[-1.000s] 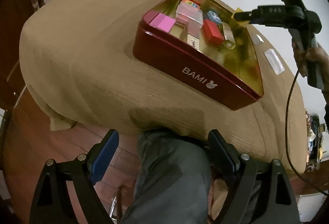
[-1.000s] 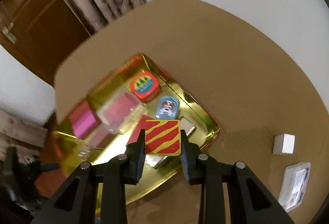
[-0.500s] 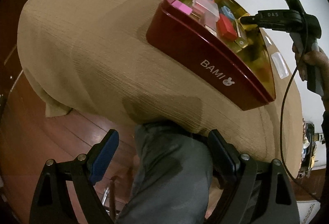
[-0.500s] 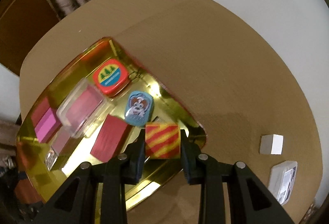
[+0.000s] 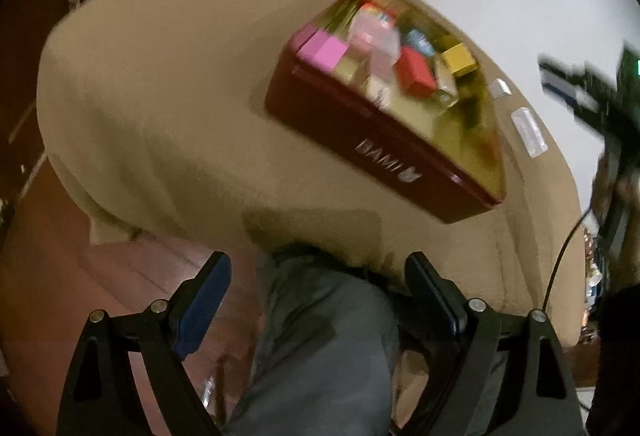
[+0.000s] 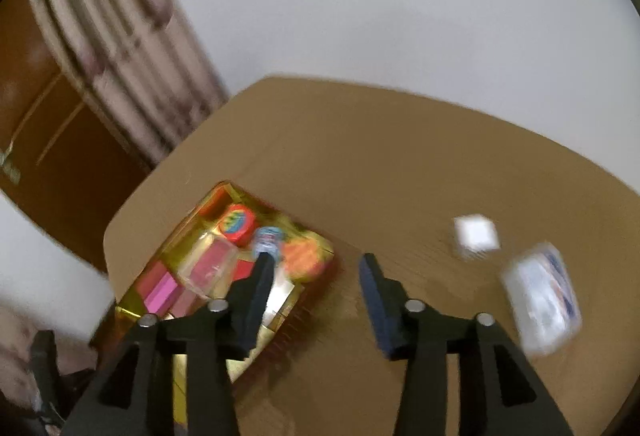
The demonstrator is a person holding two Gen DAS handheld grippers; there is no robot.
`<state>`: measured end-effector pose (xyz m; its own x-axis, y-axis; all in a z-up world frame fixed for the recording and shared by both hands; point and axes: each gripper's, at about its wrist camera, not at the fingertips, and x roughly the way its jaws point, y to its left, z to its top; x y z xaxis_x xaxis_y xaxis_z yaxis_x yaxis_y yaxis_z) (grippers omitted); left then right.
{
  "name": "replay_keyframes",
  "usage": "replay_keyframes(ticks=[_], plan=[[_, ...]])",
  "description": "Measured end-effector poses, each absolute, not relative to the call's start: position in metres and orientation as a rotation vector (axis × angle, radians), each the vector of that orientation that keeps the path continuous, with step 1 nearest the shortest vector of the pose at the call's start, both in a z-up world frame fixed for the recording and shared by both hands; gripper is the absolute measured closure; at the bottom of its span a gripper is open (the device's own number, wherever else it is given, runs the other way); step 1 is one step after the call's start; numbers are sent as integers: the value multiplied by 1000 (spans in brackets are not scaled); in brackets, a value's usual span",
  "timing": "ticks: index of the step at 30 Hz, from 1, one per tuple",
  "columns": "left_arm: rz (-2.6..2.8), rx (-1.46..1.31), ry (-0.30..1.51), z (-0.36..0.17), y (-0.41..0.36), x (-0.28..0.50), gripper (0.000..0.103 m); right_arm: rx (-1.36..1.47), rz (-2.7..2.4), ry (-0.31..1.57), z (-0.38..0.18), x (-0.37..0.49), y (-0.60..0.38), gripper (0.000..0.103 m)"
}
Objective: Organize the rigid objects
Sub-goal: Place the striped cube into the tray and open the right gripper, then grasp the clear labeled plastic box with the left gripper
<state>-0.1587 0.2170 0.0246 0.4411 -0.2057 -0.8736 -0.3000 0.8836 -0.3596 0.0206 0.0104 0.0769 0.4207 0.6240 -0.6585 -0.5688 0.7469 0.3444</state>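
Your left tool (image 5: 316,304) hangs wide open with nothing between its fingers, below the desk (image 5: 160,108) edge. On the desk sits one red tin (image 5: 360,140) — inside it one pink block (image 5: 326,50), one clear case (image 5: 374,36), one red box (image 5: 416,72), one striped yellow-red block (image 5: 460,60). Right of the tin lie two white items — one cube (image 6: 476,236), one flat packet (image 6: 540,300). Your right tool (image 6: 316,268) is opening, nothing between its fingers.

dim indoor light, heavy motion blur, fisheye bending and dark corners.
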Motion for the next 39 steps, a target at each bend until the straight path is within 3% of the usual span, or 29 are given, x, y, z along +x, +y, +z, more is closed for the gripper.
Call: replay_keyframes(ticks=[14, 25, 31, 39], plan=[[-137, -180, 1017, 107, 115, -113, 15, 123, 137, 913, -57, -24, -223, 52], [-204, -72, 1021, 126, 37, -30, 15, 152, 164, 839, -63, -29, -244, 52], [-177, 10, 1009, 122, 6, 19, 14, 228, 198, 825, -61, -33, -260, 44], [-254, -199, 1195, 96, -43, 90, 15, 313, 261, 810, -62, -37, -274, 36]])
